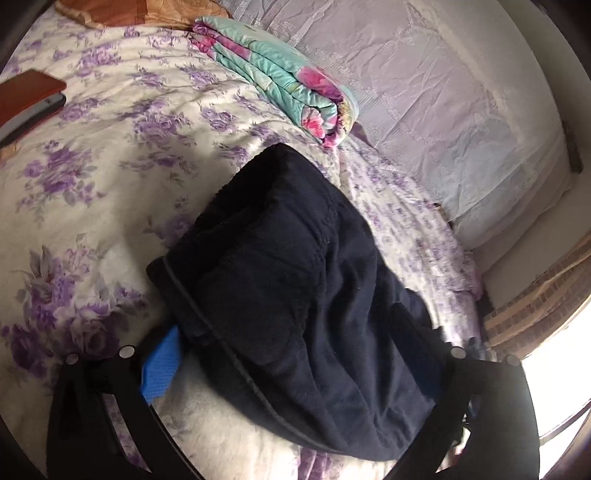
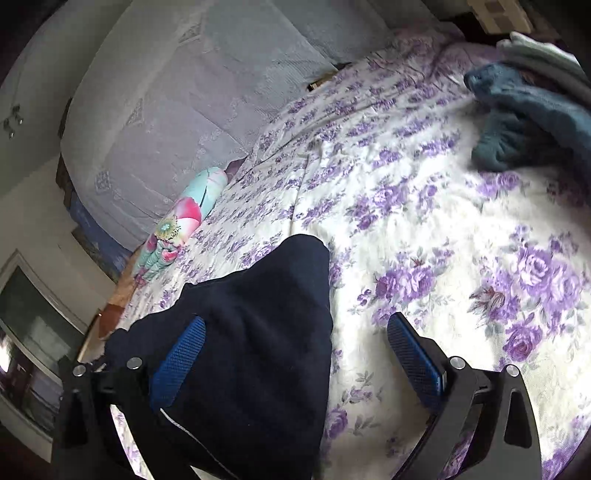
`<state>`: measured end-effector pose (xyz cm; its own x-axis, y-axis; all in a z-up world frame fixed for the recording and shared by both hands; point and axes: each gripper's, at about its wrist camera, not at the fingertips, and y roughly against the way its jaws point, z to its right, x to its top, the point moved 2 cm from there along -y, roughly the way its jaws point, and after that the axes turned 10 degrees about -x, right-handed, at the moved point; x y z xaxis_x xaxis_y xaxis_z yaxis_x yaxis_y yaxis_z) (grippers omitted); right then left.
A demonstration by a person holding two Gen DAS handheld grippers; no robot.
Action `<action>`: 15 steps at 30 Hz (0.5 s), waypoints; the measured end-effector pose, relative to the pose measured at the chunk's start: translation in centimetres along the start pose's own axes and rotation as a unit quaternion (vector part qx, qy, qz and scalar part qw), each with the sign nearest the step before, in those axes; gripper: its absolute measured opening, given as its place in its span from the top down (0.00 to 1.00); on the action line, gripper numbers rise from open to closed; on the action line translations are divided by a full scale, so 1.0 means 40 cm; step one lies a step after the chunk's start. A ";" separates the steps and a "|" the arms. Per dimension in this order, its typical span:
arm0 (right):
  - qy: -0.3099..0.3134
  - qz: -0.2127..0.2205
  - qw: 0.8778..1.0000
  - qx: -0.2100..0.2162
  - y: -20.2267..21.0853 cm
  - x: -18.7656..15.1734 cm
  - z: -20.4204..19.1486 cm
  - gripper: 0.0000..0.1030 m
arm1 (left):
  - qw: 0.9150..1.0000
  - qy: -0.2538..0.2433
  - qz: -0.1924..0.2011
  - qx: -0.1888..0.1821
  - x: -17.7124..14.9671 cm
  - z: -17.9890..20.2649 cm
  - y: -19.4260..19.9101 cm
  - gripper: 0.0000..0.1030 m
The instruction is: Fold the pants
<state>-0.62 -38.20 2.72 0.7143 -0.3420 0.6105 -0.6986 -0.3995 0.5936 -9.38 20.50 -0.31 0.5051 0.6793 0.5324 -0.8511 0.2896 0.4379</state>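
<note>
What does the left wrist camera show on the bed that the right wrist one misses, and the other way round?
Only the left wrist view shows the red-brown case at the left edge and the orange-brown fabric at the top.

Only the right wrist view shows the teal garment with pale folded cloth behind it, at the upper right.

Both show the dark pants lying on the purple-flowered bedspread, the folded turquoise and pink quilt and the pale lace cover. The pants sit between each gripper's wide-spread jaws.
</note>
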 end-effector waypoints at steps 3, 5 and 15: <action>0.000 0.007 1.000 0.005 0.004 -0.002 -0.002 0.03 | 0.999 0.016 0.028 0.008 -0.005 -0.009 0.022 0.45; 0.010 0.009 1.000 0.004 0.005 -0.004 -0.012 0.03 | 0.998 0.038 0.029 -0.035 -0.005 -0.022 0.038 0.61; 0.196 -0.064 0.962 -0.180 0.001 -0.040 -0.029 0.03 | 0.977 -0.200 0.067 0.020 -0.041 0.339 0.097 0.63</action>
<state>-1.84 -36.69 2.36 0.7743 0.0653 0.6295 -0.6255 -0.0724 0.7769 -11.56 11.36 10.33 0.4113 0.3886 0.8245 -0.9115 0.1844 0.3678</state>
